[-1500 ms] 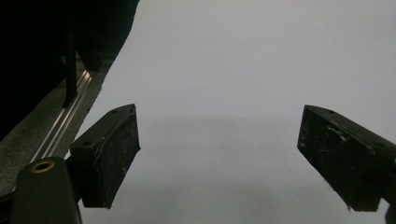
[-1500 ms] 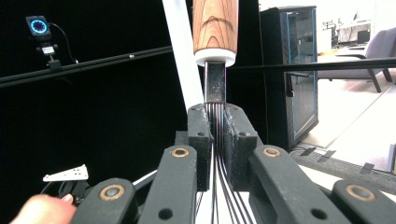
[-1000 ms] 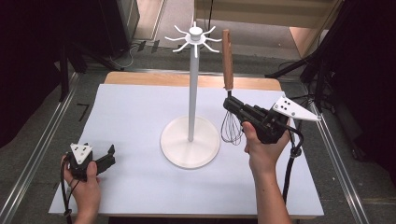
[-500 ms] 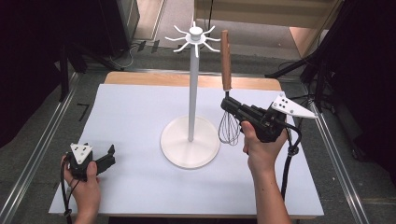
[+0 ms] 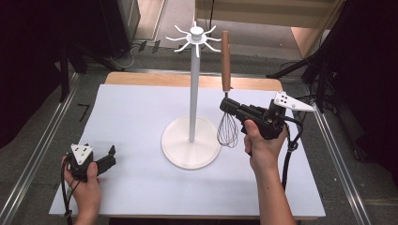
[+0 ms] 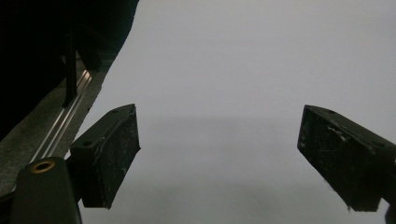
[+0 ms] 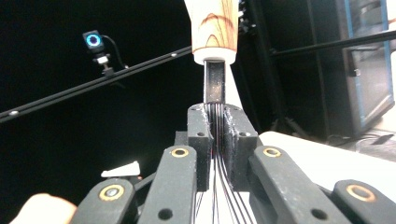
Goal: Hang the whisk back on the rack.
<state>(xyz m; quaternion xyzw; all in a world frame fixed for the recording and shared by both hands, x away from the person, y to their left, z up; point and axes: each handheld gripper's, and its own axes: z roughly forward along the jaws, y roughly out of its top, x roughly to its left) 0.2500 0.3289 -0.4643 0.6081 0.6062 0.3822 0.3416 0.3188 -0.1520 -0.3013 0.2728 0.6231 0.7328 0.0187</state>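
A whisk (image 5: pixel 227 126) with a wooden handle (image 5: pixel 225 58) stands upright in the air, wire head down, just right of a white hook stand (image 5: pixel 193 84). My right gripper (image 5: pixel 227 105) is shut on the whisk's wires just below the handle; in the right gripper view the whisk wires (image 7: pixel 216 116) run between the closed pads of the right gripper (image 7: pixel 216 140), under the handle (image 7: pixel 214 25). My left gripper (image 5: pixel 109 157) rests at the table's front left, open and empty. Seen along its own jaws, the left gripper (image 6: pixel 219 158) has only the white table surface between them.
The stand's round white base (image 5: pixel 178 154) sits mid-table and its top ring of hooks (image 5: pixel 196 36) is level with the whisk's handle. White sheet (image 5: pixel 136 117) covers the table. Metal rails (image 5: pixel 42 154) run along both sides. The right gripper's cable (image 5: pixel 288 150) hangs by the forearm.
The right gripper with the whisk has shifted only slightly. The left gripper has stayed put.
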